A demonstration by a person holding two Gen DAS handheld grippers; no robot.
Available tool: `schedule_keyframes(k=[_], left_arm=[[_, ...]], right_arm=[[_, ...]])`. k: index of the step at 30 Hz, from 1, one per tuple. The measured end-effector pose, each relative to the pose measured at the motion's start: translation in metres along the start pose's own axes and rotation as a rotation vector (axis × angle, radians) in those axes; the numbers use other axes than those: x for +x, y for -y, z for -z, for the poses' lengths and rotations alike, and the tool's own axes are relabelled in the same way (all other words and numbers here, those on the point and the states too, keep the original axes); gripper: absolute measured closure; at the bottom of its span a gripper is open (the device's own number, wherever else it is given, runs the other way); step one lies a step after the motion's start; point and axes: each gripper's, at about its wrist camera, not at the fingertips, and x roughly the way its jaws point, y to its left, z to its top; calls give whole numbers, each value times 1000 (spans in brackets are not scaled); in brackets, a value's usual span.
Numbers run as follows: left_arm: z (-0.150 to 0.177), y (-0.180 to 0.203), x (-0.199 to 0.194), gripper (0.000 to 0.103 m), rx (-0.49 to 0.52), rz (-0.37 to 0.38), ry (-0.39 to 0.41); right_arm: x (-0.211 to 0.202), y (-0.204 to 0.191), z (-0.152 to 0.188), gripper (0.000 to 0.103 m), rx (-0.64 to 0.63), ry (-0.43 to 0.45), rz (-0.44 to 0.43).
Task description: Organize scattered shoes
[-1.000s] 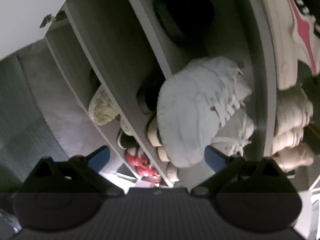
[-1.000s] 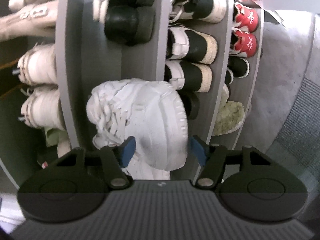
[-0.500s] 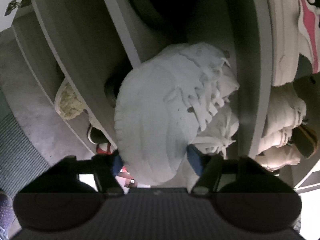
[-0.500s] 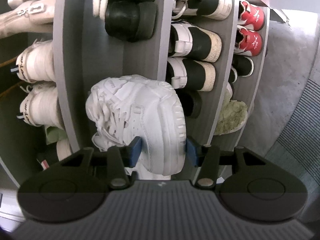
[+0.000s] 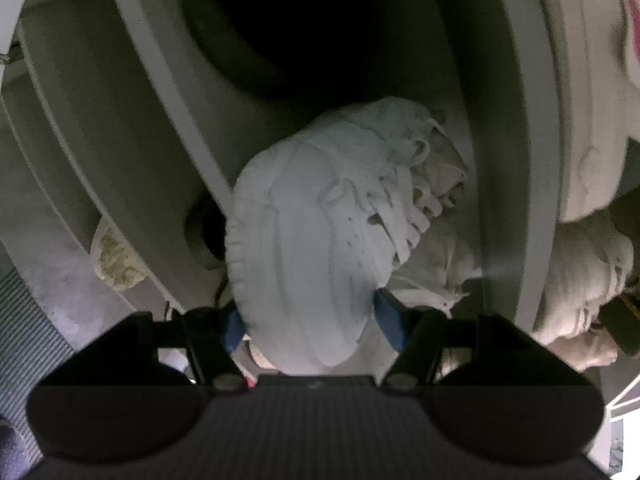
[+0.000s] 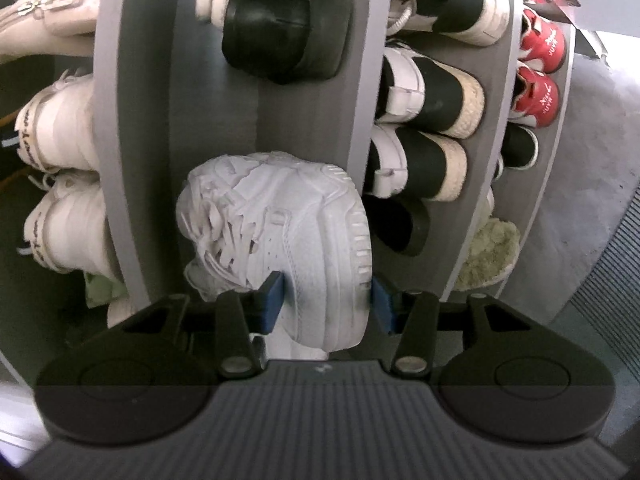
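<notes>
A white sneaker (image 5: 304, 256) is clamped at its toe by the left gripper (image 5: 310, 326), and another white sneaker (image 6: 288, 248) by the right gripper (image 6: 324, 300). Both sneakers are seen on a grey shelf (image 6: 208, 92), near black shoes (image 6: 288, 28).

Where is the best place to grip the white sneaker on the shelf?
Grip the white sneaker across its toe end, coming straight from the front of the shelf. The toe points outward, and its sole and upper give two firm opposing faces, as the right gripper shows.
</notes>
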Motion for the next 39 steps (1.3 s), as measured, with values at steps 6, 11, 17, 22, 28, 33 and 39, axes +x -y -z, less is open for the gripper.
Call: schedule_keyframes(k=[6,11,17,22,28,33,39], left_arm=[[2,3,9,31,45,-25,-13],[7,5,15,28,99,-53,-33],[16,8,7,6,160,-68,-44],[25,9,-14,3,266,-141,-59],[53,14,-53,3,540,-240,-190],[86,27,-73,3,777,-307,-283],[165,44,-85,3,967,-249,-503]], right_arm=[[32,-11,-2,53,4,-1,-13],[48,-18,-4,53,-2,12,-20],[47,-19,-6,52,-17,24,-20],[31,-22,-4,42,-89,52,26],[-17,-20,16,41,-212,113,124],[-80,-12,60,40,-301,131,247],[-169,22,107,40,-195,203,337]])
